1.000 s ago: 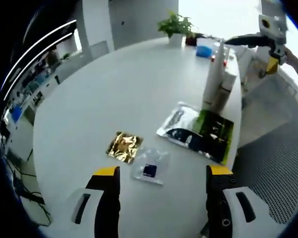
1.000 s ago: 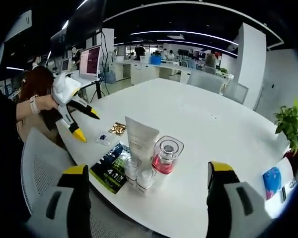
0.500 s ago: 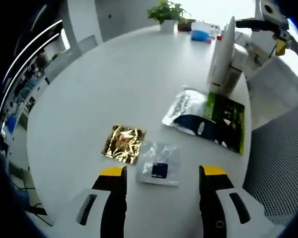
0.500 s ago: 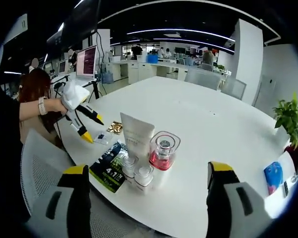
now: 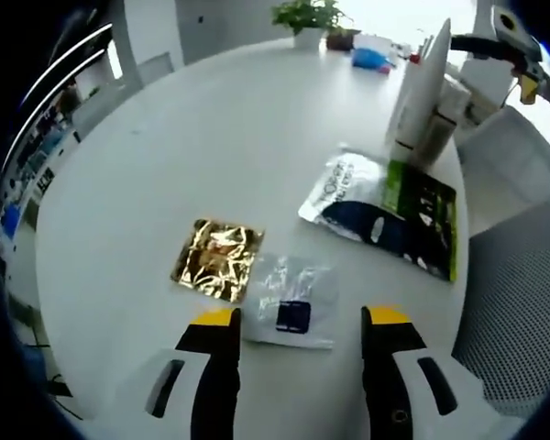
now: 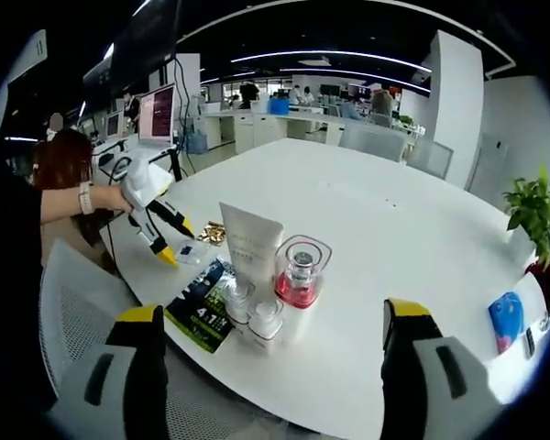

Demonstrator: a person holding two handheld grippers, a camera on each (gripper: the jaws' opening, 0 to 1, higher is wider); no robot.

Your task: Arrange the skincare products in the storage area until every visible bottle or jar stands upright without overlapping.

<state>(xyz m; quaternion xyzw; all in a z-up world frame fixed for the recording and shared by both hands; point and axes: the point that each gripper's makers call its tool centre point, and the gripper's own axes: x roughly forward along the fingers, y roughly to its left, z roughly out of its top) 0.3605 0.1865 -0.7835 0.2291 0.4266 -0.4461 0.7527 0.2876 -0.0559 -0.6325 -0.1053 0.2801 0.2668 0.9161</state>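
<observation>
Jaws of the left gripper (image 5: 298,332) stand spread in the left gripper view, low over the white table (image 5: 165,165), with a clear sachet (image 5: 291,299) holding a small dark square lying between their yellow tips. Touching that sachet's far left edge lies a gold foil sachet (image 5: 216,258). Beyond the clear sachet, toward the table's near edge, lies a dark and green pouch (image 5: 385,220), and past it a white tube (image 5: 419,87) stands upright beside smaller white bottles. A potted plant (image 5: 304,16) sits at the table's far rim. In the right gripper view, the right gripper (image 6: 270,353) holds its jaws wide apart and empty above the table's edge. Ahead of it the white tube (image 6: 247,243) stands upright, with a pink-based jar (image 6: 298,275) just beside it and two small clear-capped bottles (image 6: 249,313) in front, next to the pouch (image 6: 204,307). Beyond the tube, a person's hand (image 6: 110,197) holds the left gripper (image 6: 170,240) over the sachets.
</observation>
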